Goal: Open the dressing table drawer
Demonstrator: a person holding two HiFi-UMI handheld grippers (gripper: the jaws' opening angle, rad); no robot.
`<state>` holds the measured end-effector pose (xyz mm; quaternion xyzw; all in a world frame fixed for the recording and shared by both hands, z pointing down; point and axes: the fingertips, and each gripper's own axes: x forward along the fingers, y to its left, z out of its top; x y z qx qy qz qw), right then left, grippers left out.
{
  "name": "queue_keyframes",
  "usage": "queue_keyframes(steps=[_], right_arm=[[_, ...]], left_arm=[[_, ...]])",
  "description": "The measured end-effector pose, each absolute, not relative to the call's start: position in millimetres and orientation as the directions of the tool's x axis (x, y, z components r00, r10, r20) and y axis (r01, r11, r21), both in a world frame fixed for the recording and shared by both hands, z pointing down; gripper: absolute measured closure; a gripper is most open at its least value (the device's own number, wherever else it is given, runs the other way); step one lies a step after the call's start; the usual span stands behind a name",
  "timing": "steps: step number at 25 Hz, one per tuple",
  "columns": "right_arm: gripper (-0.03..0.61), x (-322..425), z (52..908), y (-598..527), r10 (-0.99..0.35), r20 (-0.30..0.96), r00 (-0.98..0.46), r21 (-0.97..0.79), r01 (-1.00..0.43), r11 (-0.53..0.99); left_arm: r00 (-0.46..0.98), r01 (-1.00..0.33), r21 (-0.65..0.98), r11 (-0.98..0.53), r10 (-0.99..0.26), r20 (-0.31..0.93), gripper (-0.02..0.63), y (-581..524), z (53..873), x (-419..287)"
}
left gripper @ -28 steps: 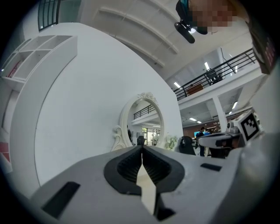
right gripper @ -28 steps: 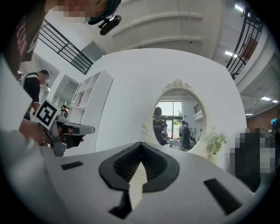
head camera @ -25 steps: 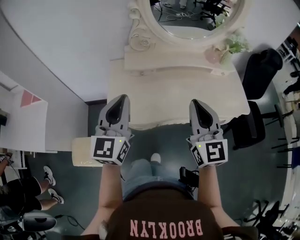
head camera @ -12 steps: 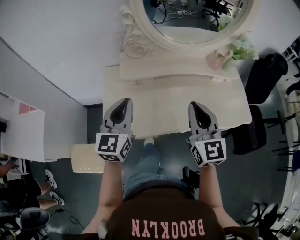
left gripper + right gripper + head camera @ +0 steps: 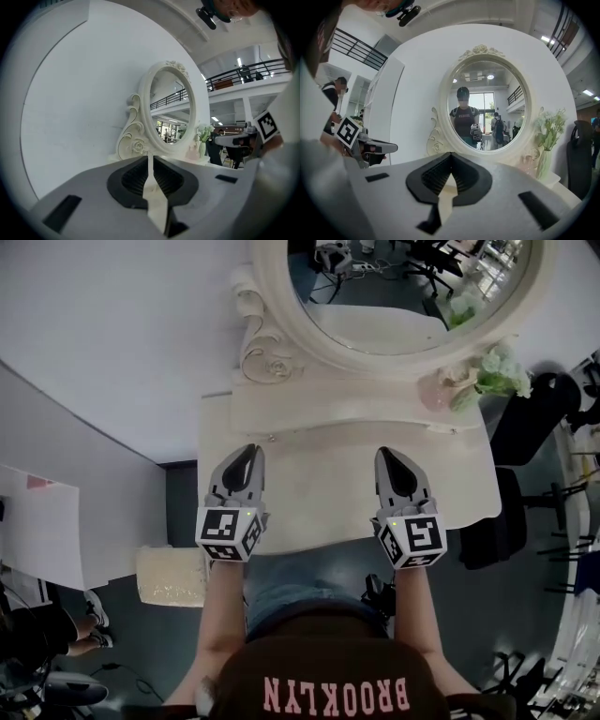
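Left gripper (image 5: 250,450), right gripper (image 5: 383,454) advanced over dressing table (image 5: 323,486), jaws together

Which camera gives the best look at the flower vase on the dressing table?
The right gripper view: the flower vase stands side-on, stems and flowers both clear, right of the mirror. The head view shows it from above, small. The left gripper view shows it small, beside the mirror's far edge.

Your shirt (image 5: 328,662) reads "BROOKLYN" in pink capitals, upside down, on the near side of the dressing table (image 5: 319,486).
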<state>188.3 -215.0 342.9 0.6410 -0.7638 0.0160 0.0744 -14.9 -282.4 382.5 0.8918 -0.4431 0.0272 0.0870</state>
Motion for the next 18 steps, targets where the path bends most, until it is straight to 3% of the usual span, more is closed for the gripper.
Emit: queue_keyframes(steps=[2,4,18], right_arm=[[0.588,190.0,347.3,-230.6,-0.975,0.145,-0.168,0.065,-0.982,0.178],[0.588,192.2,352.4,-244.5,-0.974,0.153,-0.165,0.056,-0.983,0.175],[0.588,207.2,396.8,-281.8,-0.943,0.249,-0.222,0.020,-0.972,0.234]], left_arm=[[0.602,-0.798,0.140,-0.586,-0.784,0.153,0.593,-296.4,392.6,-15.0],[0.605,-0.796,0.152,-0.585,-0.774,0.188,0.451,-307.8,404.5,-13.4],[0.518,-0.854,0.166,-0.492,-0.787,0.335,0.451,-324.9,464.9,-6.0]])
